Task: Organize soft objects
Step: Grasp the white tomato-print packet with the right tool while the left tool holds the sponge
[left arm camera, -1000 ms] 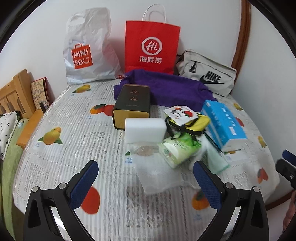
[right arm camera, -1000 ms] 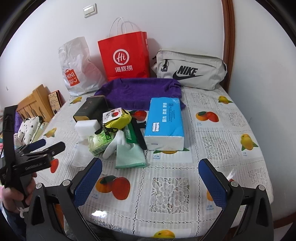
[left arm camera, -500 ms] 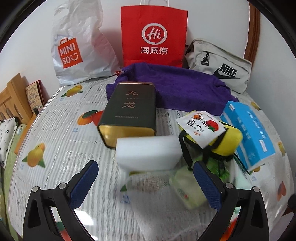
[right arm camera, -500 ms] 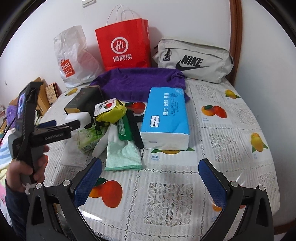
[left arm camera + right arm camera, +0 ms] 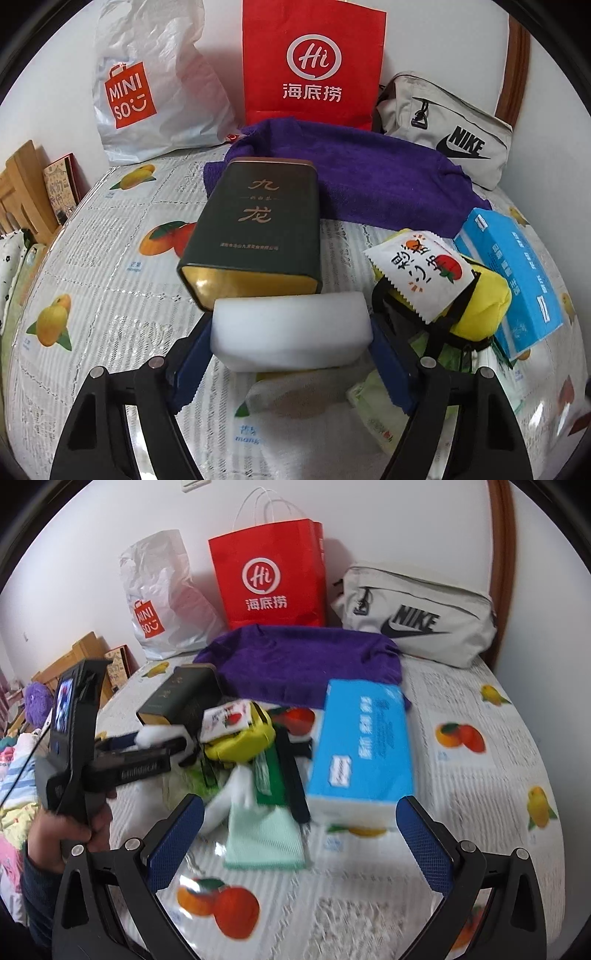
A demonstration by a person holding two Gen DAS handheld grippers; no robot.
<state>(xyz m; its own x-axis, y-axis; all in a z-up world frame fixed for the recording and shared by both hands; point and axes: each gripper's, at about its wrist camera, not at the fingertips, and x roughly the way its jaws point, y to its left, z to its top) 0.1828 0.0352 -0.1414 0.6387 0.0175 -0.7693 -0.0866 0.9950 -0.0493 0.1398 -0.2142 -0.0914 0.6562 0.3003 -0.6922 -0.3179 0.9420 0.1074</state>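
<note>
left tool (image 5: 291, 354): closing, pads against white sponge (image 5: 291, 332) ends | right tool (image 5: 299, 834): spread, empty, tissue pack (image 5: 364, 749) ahead

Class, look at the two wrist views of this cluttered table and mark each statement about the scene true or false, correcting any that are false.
1. The white foam sponge block sits between the fingers of the left gripper, whose jaws are closing. True.
2. The right gripper is clamped on the blue tissue pack. False: its jaws stand wide open with nothing gripped.
3. The dark green tin box lies on its side, just behind the sponge block. True.
4. The purple towel hangs from the red paper bag. False: it lies on the table in front of the bag.
</note>
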